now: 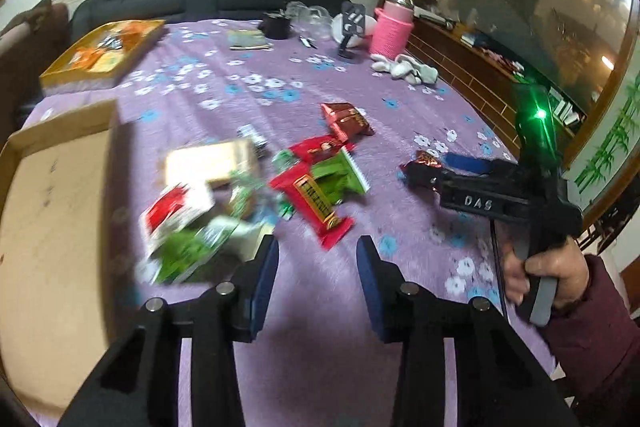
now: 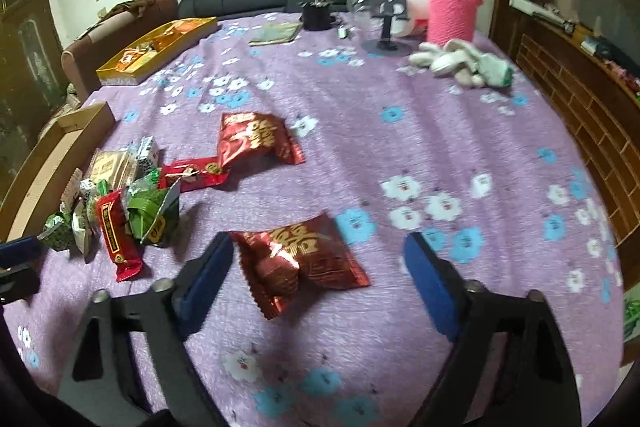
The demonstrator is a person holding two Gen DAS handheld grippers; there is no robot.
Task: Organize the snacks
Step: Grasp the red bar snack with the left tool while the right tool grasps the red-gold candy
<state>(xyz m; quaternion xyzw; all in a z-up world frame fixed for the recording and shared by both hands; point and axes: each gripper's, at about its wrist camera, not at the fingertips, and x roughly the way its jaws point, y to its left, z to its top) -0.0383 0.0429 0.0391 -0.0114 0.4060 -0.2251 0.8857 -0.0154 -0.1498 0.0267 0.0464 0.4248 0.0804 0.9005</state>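
Several crinkly foil snack packets (image 2: 300,263), floral cloth (image 2: 460,147)

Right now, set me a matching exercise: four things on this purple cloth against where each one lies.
Things:
1. dark red snack packet
2. pink bottle
3. yellow tray
4. white gloves

Places:
A. far left corner, with snacks in it
B. far right, upright
C. between the fingers of the right gripper, not pinched
D. in a heap just in front of the bottle

Pairs: 1-C, 2-B, 3-A, 4-D
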